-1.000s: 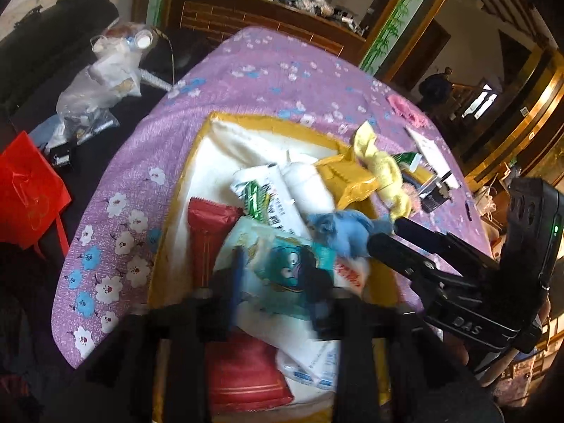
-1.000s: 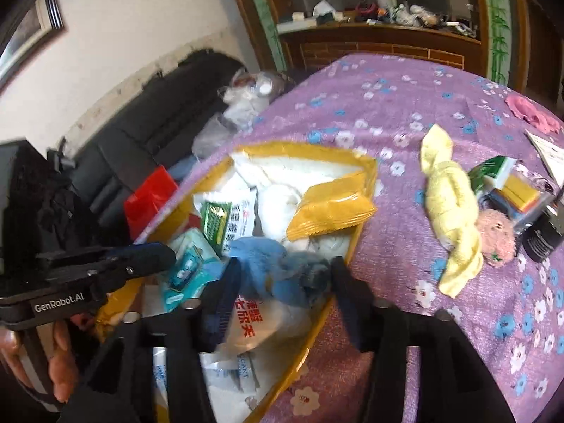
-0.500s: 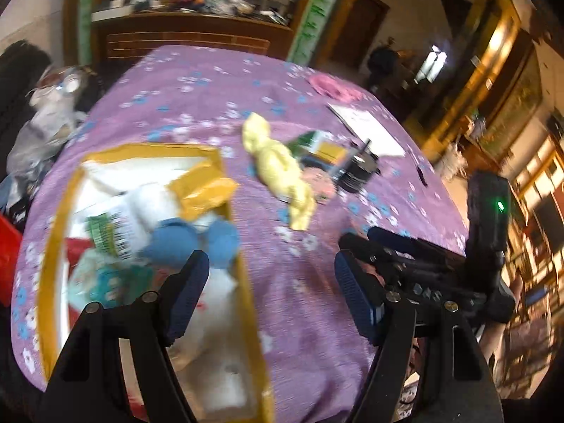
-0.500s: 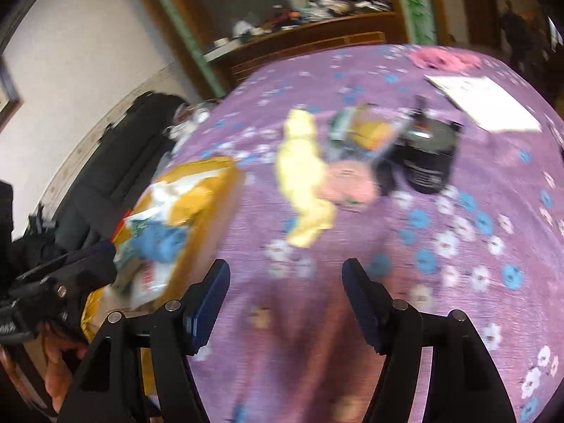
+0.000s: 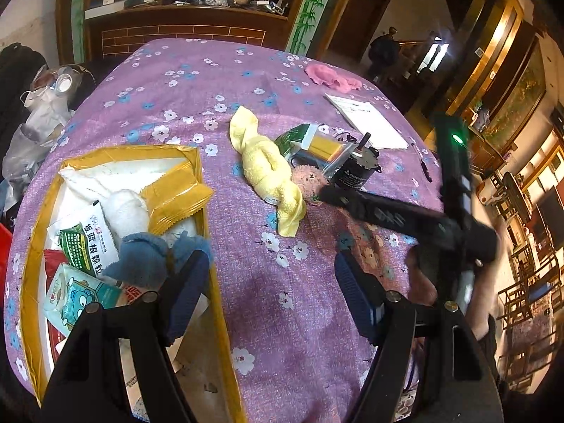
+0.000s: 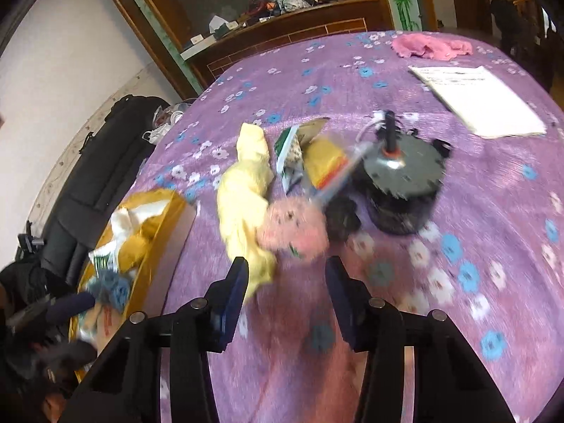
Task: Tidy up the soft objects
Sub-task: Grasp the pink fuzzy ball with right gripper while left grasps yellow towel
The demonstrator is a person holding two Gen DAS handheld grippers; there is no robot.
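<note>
A yellow-rimmed box (image 5: 31,246) on the purple flowered cloth holds packets and a blue soft toy (image 5: 148,257); the box also shows in the right wrist view (image 6: 148,261). A yellow cloth (image 5: 268,172) and a pink fuzzy ball (image 5: 310,183) lie right of the box. My left gripper (image 5: 271,289) is open and empty, its left finger over the box's right rim by the blue toy. My right gripper (image 6: 285,296) is open and empty, just in front of the pink ball (image 6: 292,229) and the yellow cloth (image 6: 246,190). It also shows in the left wrist view (image 5: 331,190), its tip next to the pink ball.
A black motor (image 6: 402,183), a green packet (image 6: 292,148) and a yellow packet (image 6: 324,162) lie behind the pink ball. A white booklet (image 6: 479,98) and a pink cloth (image 6: 430,46) lie farther back. A black sofa (image 6: 98,169) stands left of the table.
Both grippers swung right from the box. The right gripper let go of the blue toy, which now lies in the box, and moved up to the pink ball.
</note>
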